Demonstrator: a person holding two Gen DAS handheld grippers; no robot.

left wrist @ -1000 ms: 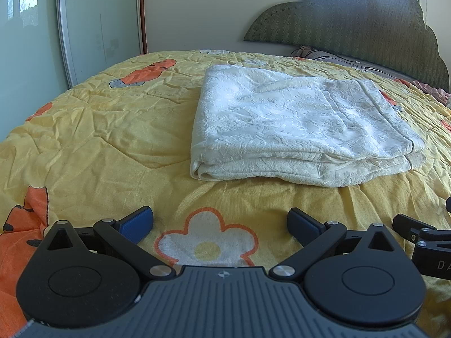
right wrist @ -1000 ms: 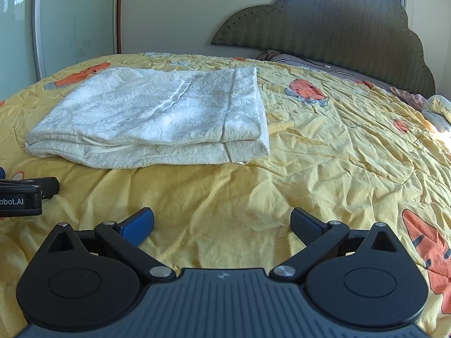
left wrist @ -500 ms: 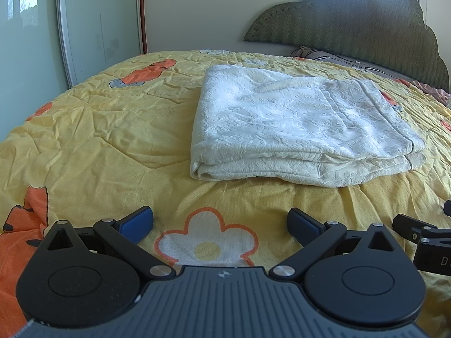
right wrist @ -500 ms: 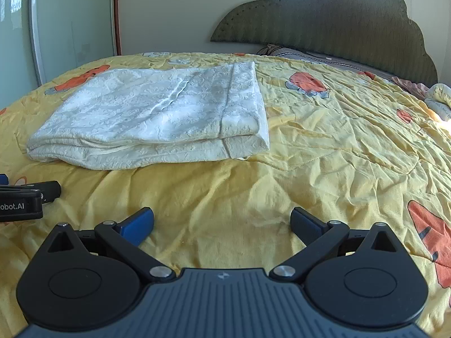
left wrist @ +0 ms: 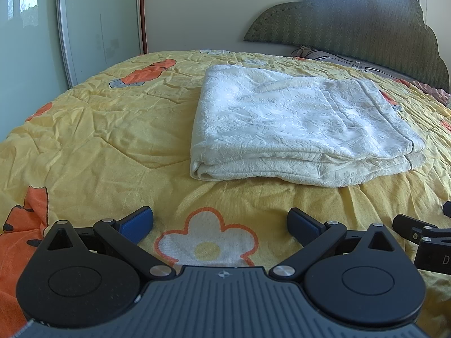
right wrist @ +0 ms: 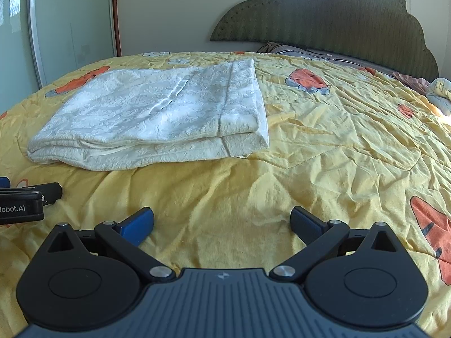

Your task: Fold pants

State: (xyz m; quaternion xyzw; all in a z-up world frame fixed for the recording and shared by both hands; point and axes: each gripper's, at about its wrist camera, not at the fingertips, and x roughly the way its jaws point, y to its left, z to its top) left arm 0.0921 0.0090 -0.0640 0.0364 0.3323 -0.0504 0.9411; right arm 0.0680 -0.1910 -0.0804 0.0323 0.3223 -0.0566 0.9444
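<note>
On the yellow quilt [left wrist: 112, 140], the folded white pants [left wrist: 296, 124] lie flat toward the far side. Left gripper [left wrist: 221, 222] and right gripper [right wrist: 222, 222] sit near the bed's edge, fingers spread wide, gripping nothing, clear of the pants.

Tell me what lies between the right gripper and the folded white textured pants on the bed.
Only wrinkled yellow bedspread lies between the right gripper and the folded white textured pants, as the right wrist view shows.
</note>
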